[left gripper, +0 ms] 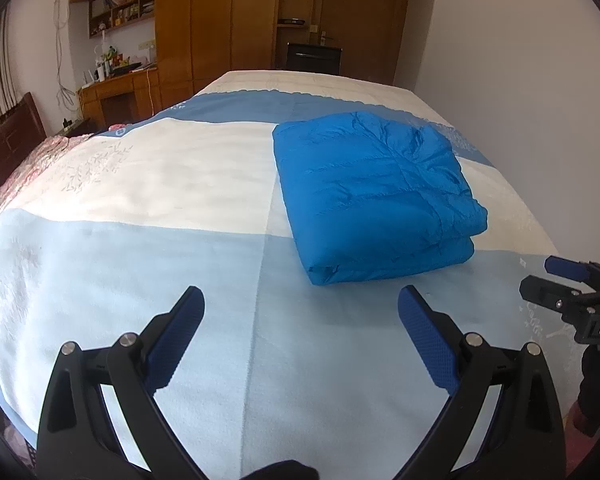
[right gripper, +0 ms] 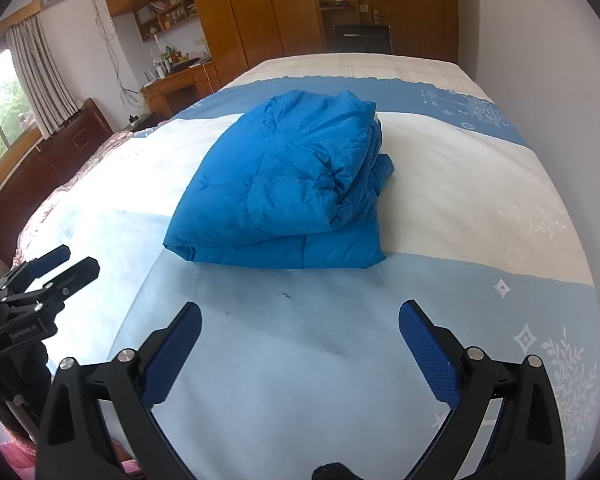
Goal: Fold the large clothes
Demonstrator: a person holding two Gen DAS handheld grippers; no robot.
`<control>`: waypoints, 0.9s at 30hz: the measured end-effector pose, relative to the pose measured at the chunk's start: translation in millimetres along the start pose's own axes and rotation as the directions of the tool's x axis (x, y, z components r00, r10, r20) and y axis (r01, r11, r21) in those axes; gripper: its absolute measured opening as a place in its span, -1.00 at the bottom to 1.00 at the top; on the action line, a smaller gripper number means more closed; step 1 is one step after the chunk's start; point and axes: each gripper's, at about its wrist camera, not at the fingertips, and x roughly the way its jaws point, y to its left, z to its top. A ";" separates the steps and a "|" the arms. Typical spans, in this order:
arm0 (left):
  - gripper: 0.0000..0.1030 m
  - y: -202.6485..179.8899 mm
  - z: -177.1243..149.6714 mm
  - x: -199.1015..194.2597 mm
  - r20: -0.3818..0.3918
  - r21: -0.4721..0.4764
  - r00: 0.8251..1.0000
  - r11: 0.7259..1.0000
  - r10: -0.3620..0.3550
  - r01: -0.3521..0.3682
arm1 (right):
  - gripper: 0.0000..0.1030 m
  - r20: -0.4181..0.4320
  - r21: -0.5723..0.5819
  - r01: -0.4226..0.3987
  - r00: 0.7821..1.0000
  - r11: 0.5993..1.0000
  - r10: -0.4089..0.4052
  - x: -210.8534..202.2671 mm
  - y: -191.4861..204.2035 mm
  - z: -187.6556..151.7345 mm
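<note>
Left wrist view: the left tongs (left gripper: 300, 300) gape empty; the bright blue quilted padded jacket (left gripper: 374, 196), folded into a block on the pale blue-and-cream bed cover (left gripper: 140, 260), lies ahead and rightward.

Right wrist view: the right tongs (right gripper: 300, 314), likewise spread and empty, face the jacket almost straight ahead, so the right looks better placed.
</note>
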 end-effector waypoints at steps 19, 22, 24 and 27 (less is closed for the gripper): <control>0.88 -5.3 -1.9 -1.1 0.000 0.016 1.000 1.000 -0.006 0.006 | 0.92 0.002 -0.006 0.003 1.000 1.000 -0.003 0.4 -2.5 0.0; 0.88 -6.2 -2.1 -0.8 -0.001 0.014 1.000 1.000 -0.008 0.008 | 0.92 0.001 -0.005 0.004 1.000 1.000 -0.004 0.2 -3.1 0.0; 0.88 -6.8 -2.2 -0.9 -0.001 0.015 1.000 1.000 -0.006 0.006 | 0.92 0.001 -0.004 0.005 1.000 1.000 -0.005 0.3 -3.3 0.0; 0.88 -7.3 -2.2 -0.4 -0.001 0.017 1.000 1.000 -0.008 0.008 | 0.92 0.000 -0.004 0.006 1.000 1.000 -0.006 0.3 -3.5 0.0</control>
